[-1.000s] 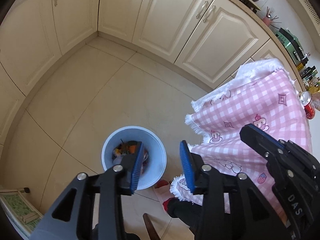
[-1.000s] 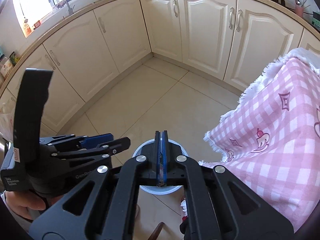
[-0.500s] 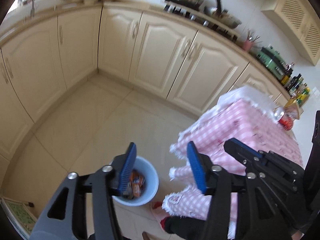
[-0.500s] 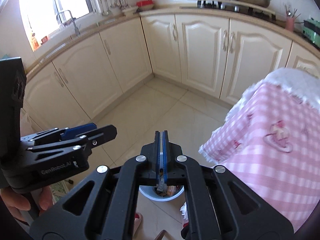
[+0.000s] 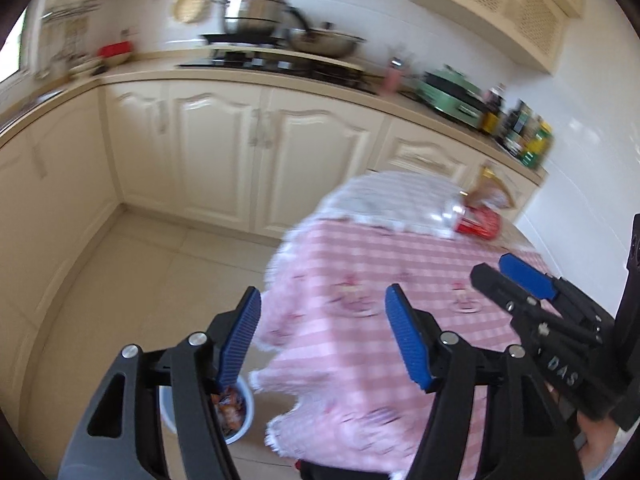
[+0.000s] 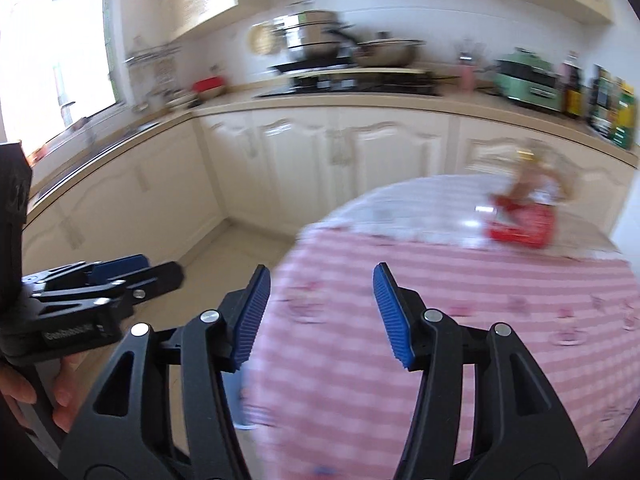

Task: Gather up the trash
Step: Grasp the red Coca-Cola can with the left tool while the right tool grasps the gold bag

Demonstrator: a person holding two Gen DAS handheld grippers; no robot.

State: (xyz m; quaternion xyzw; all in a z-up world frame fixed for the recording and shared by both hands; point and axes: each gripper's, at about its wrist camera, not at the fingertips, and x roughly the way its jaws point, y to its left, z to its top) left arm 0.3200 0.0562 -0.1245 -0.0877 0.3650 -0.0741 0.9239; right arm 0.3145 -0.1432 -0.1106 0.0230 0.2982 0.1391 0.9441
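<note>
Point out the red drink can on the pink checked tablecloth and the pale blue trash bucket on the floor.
red drink can (image 5: 478,222), left wrist view, on its side wall.
pale blue trash bucket (image 5: 249,404), left wrist view, on its right rim.
pink checked tablecloth (image 6: 460,280), right wrist view, on its top.

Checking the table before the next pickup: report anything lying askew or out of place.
A red can lies on its side at the far end of the pink checked tablecloth, beside a blurred yellowish packet. Both look like leftover trash. The blue bin stands upright on the floor with wrappers inside. Motion blur hides finer detail.
</note>
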